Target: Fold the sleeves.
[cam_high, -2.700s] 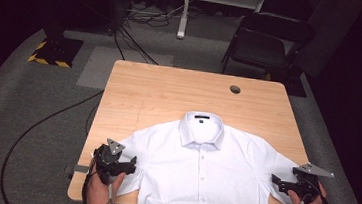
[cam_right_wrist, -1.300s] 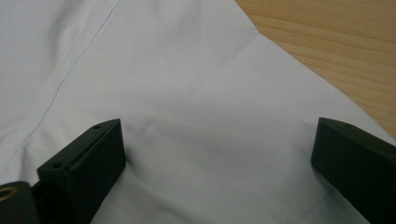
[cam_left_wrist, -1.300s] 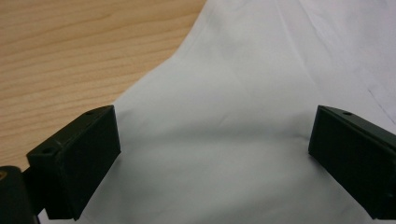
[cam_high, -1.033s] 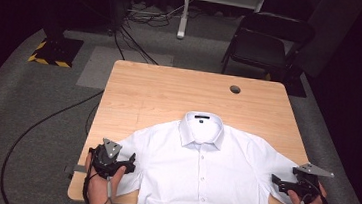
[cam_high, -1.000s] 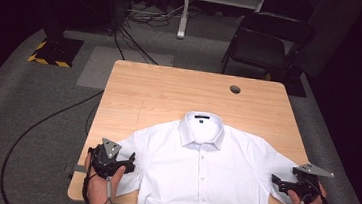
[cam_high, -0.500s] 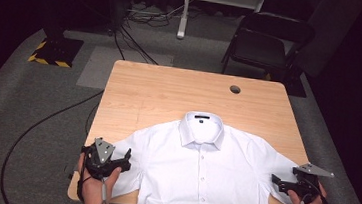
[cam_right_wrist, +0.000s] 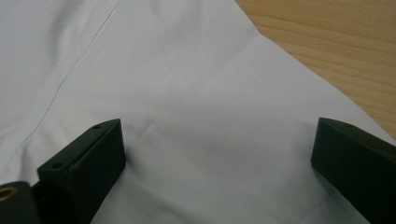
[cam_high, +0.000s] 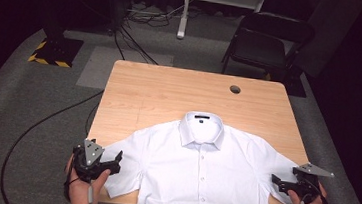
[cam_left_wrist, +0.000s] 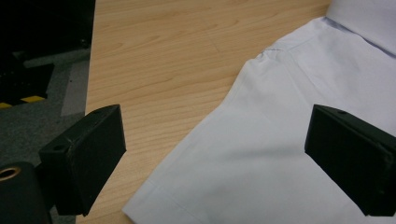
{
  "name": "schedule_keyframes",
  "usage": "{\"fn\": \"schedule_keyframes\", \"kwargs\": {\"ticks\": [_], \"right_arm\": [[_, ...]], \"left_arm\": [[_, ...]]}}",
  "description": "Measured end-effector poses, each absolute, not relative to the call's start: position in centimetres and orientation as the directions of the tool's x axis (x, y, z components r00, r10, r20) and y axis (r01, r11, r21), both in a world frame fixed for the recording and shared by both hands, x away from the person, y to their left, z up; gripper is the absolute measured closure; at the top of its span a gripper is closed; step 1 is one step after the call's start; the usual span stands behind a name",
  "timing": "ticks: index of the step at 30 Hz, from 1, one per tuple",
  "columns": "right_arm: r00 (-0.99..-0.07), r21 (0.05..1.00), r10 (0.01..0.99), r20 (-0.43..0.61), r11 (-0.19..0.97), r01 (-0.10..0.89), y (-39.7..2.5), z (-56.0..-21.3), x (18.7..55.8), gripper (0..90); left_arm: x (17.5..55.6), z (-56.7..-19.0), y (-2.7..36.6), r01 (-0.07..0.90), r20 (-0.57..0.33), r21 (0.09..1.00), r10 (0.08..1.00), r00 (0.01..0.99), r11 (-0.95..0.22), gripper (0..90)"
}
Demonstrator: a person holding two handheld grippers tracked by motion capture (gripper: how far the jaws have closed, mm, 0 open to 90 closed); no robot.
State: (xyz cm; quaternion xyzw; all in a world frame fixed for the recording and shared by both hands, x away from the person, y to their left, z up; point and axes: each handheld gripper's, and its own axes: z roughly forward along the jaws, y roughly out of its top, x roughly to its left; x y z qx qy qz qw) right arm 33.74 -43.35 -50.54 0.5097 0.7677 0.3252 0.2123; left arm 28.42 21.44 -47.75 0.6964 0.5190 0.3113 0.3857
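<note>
A white short-sleeved shirt [cam_high: 197,174] lies flat and buttoned on the wooden table [cam_high: 169,96], with its collar pointing to the far side. My left gripper [cam_high: 114,161] is open at the table's front left, its tips at the edge of the shirt's left sleeve. In the left gripper view, my left gripper [cam_left_wrist: 215,158] has its jaws wide apart over that sleeve's [cam_left_wrist: 261,154] hem, with nothing held. My right gripper [cam_high: 276,183] is open at the right sleeve. In the right gripper view, my right gripper [cam_right_wrist: 215,163] has its jaws spread just above the white cloth [cam_right_wrist: 187,93].
A round cable hole [cam_high: 235,89] sits near the table's far right corner. A black chair [cam_high: 265,40] stands behind the table, and a white stand's leg [cam_high: 181,26] is farther back. Cables [cam_high: 41,123] run over the grey carpet at the left, near a yellow-black striped base [cam_high: 50,59].
My left gripper has drawn back to the left, off the sleeve toward the table's front left edge. The right gripper and the shirt have stayed still.
</note>
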Motion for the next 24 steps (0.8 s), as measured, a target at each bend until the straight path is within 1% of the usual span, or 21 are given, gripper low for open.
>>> {"fn": "schedule_keyframes", "kwargs": {"ticks": [5,14,17,21,23,24], "right_arm": [[-0.391,0.716,0.921,0.005,0.269,0.644,-43.4,-50.5,33.7,2.8],[-0.391,0.716,0.921,0.005,0.269,0.644,-43.4,-50.5,33.7,2.8],[-0.392,0.716,0.920,0.005,0.270,0.644,-43.4,-50.5,33.7,2.8],[-0.392,0.716,0.920,0.005,0.270,0.644,-43.4,-50.5,33.7,2.8],[-0.393,0.716,0.920,0.005,0.271,0.644,-43.4,-50.5,33.7,2.8],[-0.393,0.715,0.920,0.005,0.271,0.644,-43.4,-50.5,33.7,2.8]], "left_arm": [[28.2,-48.0,22.2,0.484,0.021,0.859,0.955,0.295,-0.169,4.1],[28.3,-49.0,22.6,0.527,0.050,0.823,0.951,0.304,-0.212,3.3],[28.4,-49.5,22.9,0.540,0.045,0.814,0.949,0.312,-0.215,4.2],[28.4,-50.1,23.4,0.557,0.028,0.806,0.952,0.304,-0.202,7.4],[28.4,-50.1,23.7,0.560,0.024,0.803,0.950,0.310,-0.203,12.3],[28.3,-50.1,23.7,0.558,0.025,0.805,0.951,0.307,-0.201,13.3]]}}
